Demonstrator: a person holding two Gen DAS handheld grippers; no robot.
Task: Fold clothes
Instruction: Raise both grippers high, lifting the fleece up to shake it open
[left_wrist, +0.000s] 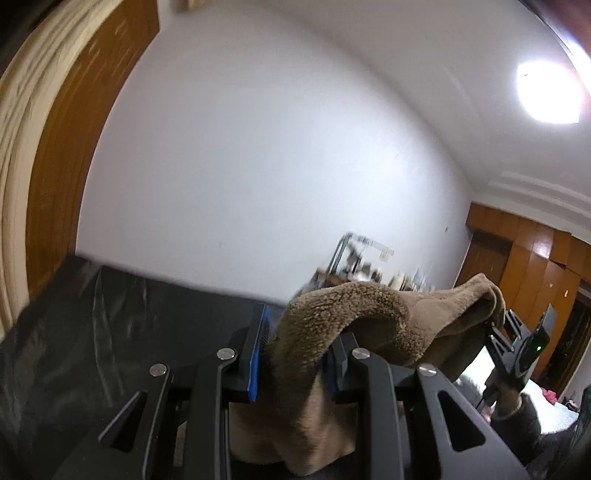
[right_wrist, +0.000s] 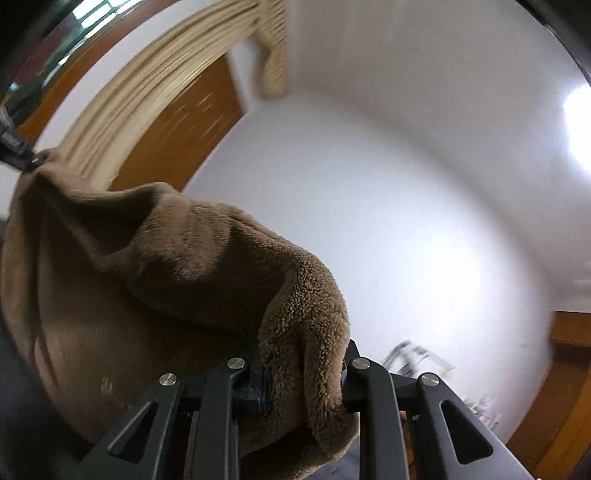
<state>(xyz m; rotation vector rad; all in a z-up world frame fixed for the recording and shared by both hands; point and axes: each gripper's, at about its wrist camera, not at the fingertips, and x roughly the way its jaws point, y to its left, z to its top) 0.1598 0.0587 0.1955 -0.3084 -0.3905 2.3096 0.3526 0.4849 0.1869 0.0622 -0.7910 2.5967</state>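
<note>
A brown fleece garment (left_wrist: 369, 317) is lifted in the air between both grippers. My left gripper (left_wrist: 295, 354) is shut on one bunched edge of it, which hangs down between the blue-padded fingers (left_wrist: 258, 350). The cloth stretches right to my right gripper (left_wrist: 498, 332), which pinches the far corner. In the right wrist view my right gripper (right_wrist: 303, 376) is shut on a fold of the garment (right_wrist: 166, 266), which drapes left toward the left gripper (right_wrist: 22, 155) at the upper left edge.
A dark sheeted surface (left_wrist: 92, 332) lies below at the left. A white wall (left_wrist: 277, 166), cream curtain (right_wrist: 147, 96) and wooden panelling (left_wrist: 74, 129) are behind. Wooden wardrobes (left_wrist: 528, 258) and a cluttered shelf (left_wrist: 362, 266) stand at the right. A ceiling lamp (left_wrist: 546, 92) glares.
</note>
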